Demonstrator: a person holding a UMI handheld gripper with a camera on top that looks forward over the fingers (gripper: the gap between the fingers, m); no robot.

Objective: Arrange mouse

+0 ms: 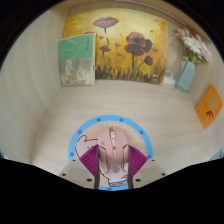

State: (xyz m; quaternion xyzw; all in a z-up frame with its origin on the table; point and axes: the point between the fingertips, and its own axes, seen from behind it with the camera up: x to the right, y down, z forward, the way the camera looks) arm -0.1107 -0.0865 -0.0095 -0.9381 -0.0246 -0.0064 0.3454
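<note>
Here, the tool (112, 172) grips a pink mouse (113, 155), its purple-padded fingers (88, 163) closed against both flanks of the shell. The mouse sits over a round grey mat with a blue rim (76, 140) on the pale wooden table (50, 110). Beyond, against the back wall, stand a green book (77, 58) and a poppy painting (122, 45); off to the side, a blue vase of flowers (188, 72) and an orange card (209, 105).

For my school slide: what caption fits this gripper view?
Gripper holding a pink mouse over a blue-rimmed round pad.
</note>
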